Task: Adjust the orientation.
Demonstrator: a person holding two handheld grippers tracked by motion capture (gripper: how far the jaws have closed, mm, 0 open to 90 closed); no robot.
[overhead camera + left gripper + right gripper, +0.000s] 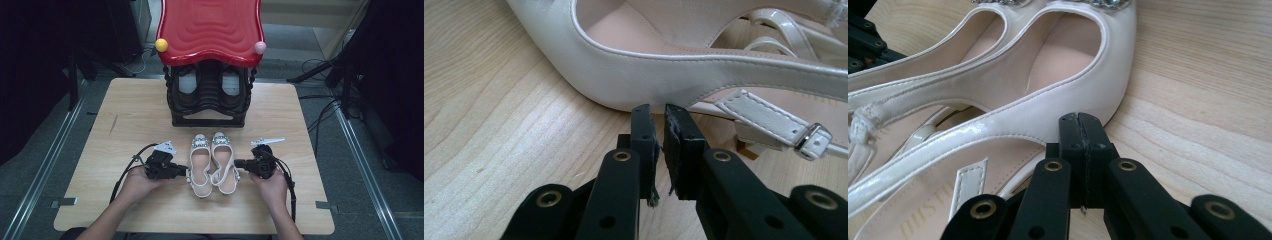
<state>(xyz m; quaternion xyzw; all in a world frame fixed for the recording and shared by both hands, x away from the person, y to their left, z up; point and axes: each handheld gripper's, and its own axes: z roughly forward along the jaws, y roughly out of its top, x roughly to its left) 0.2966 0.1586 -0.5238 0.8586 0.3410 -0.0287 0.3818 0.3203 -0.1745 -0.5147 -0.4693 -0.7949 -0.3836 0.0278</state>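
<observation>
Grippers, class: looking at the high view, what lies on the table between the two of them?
In the high view, a pair of white shoes lies side by side between the left gripper and right gripper.

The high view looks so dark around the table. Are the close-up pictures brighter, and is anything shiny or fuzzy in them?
High view: bright table, black surroundings. Left gripper view: well lit, buckle glints. Right gripper view: shoe strap shines; jewels at the top look blurred.

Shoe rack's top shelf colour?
Glossy red top shelf, clearest in the high view.

Light wooden table (130,120) — white shoes (212,162) paired, black-and-red rack (210,95) behind
</observation>
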